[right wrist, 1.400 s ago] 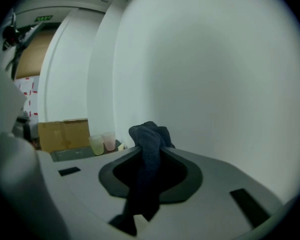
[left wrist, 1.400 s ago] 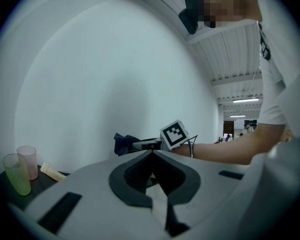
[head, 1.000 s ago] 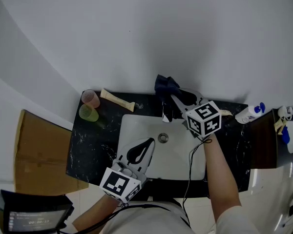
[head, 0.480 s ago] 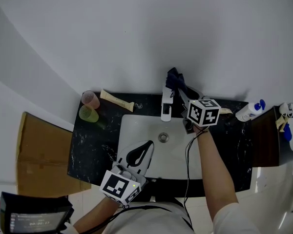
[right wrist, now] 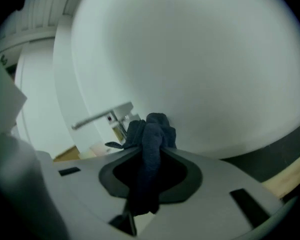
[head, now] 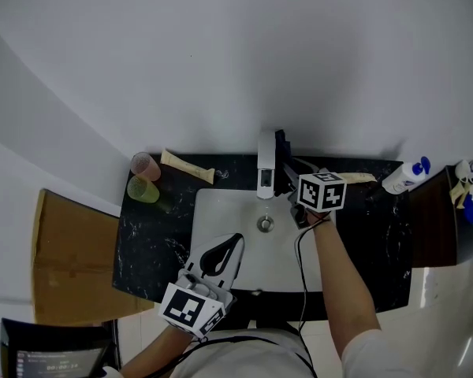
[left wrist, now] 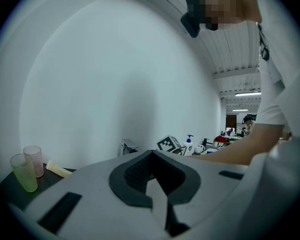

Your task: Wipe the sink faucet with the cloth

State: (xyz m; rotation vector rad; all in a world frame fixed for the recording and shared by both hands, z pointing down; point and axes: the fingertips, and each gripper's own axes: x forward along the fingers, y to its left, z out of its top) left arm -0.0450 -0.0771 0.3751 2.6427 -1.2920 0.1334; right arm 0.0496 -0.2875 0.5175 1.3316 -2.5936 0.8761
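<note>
The chrome faucet stands at the back of the white sink. My right gripper is shut on a dark blue cloth, which lies against the faucet's right side. In the right gripper view the cloth bunches between the jaws, with the faucet just beyond it to the left. My left gripper hovers over the sink's front left part. Its jaws meet at the tips with nothing between them, as the left gripper view also shows.
A pink cup, a green cup and a cream tube sit on the black counter left of the sink. A soap bottle lies at the right. A cardboard box stands at far left. The drain is mid-basin.
My right gripper has rolled and come down with the cloth, from above the faucet's top to its right side. The left gripper has stayed where it was.
</note>
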